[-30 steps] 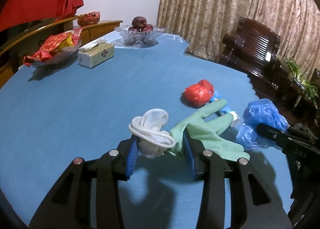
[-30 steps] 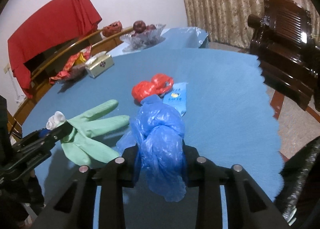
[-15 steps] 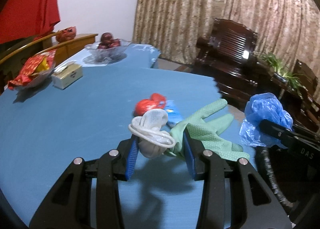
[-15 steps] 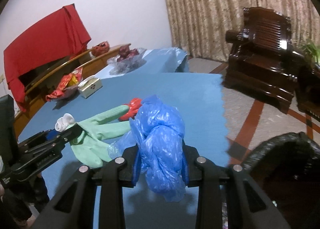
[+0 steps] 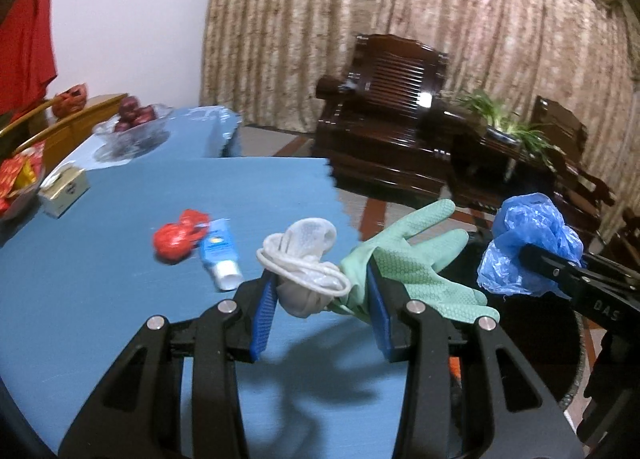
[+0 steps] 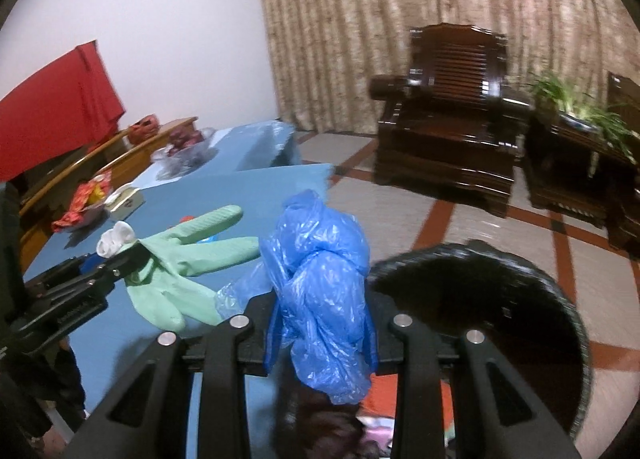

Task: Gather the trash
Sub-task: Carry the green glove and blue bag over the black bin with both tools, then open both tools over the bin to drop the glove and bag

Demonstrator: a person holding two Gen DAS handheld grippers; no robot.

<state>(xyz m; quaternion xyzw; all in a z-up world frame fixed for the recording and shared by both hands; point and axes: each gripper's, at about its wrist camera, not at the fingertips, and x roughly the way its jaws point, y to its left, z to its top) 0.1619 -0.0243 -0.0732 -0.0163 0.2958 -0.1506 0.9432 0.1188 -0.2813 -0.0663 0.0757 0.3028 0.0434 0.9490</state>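
While both grippers are loaded, we log trash first: green rubber glove w/ a rolled whitish glove sits between the blue pads of the left gripper, fingers closed on the bundle, glove fingers fanning out fwd and to the right. Held above the table edge, not touching the cloth. Crumpled blue plastic bag is pinched in the right gripper, fingers closed on it, bag bulging above and hanging below them. In right wrist view the bag hangs just beside the rim of a black bin, which stands on the floor next to the table; some colourful scraps show inside, too dark to ID.

Left on the blue tablecloth: red crumpled wrapper touching a small blue-and-white tube. Farther back: tissue box, glass bowl of dark red fruit, dish of red snack packets.

Bkgd: dark wooden armchair, beige curtain, potted plant, red cloth.
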